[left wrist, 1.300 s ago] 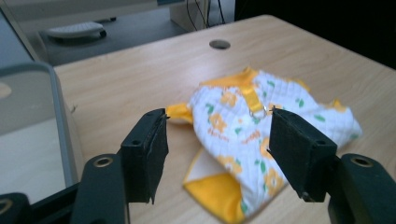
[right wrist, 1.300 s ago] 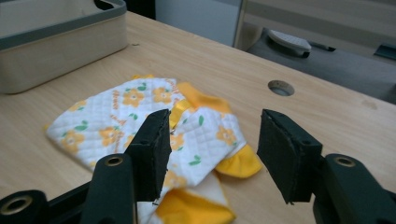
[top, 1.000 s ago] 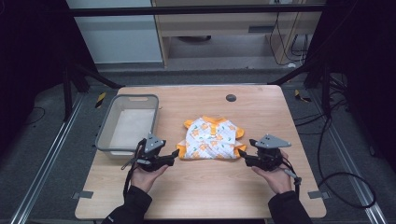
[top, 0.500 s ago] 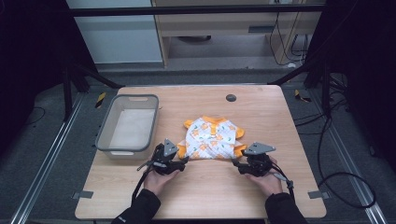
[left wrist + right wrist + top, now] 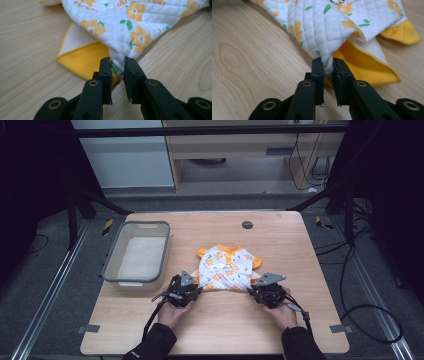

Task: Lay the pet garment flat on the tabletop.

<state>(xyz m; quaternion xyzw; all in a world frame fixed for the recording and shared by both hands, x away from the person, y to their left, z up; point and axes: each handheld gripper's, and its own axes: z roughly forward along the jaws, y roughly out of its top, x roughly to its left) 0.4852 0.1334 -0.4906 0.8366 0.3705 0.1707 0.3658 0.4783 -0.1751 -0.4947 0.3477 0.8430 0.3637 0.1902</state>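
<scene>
A small quilted white garment [image 5: 226, 268] with orange flowers and yellow trim lies near the middle of the wooden table [image 5: 295, 250]. My left gripper [image 5: 194, 289] pinches its near left corner; in the left gripper view the jaws [image 5: 117, 67] are shut on a fold of the white cloth [image 5: 130, 27]. At the near right corner my right gripper [image 5: 254, 290] holds the garment the same way, its jaws [image 5: 327, 66] clamped on bunched fabric [image 5: 324, 27] with a yellow flap [image 5: 367, 62] beside them.
A grey plastic bin [image 5: 137, 254] stands at the table's left, just beyond my left hand. A dark round hole [image 5: 247, 224] sits near the far edge. Black frame bars and cables surround the table.
Both grippers have moved inward from the table's sides to the garment's near corners and closed on the cloth.
</scene>
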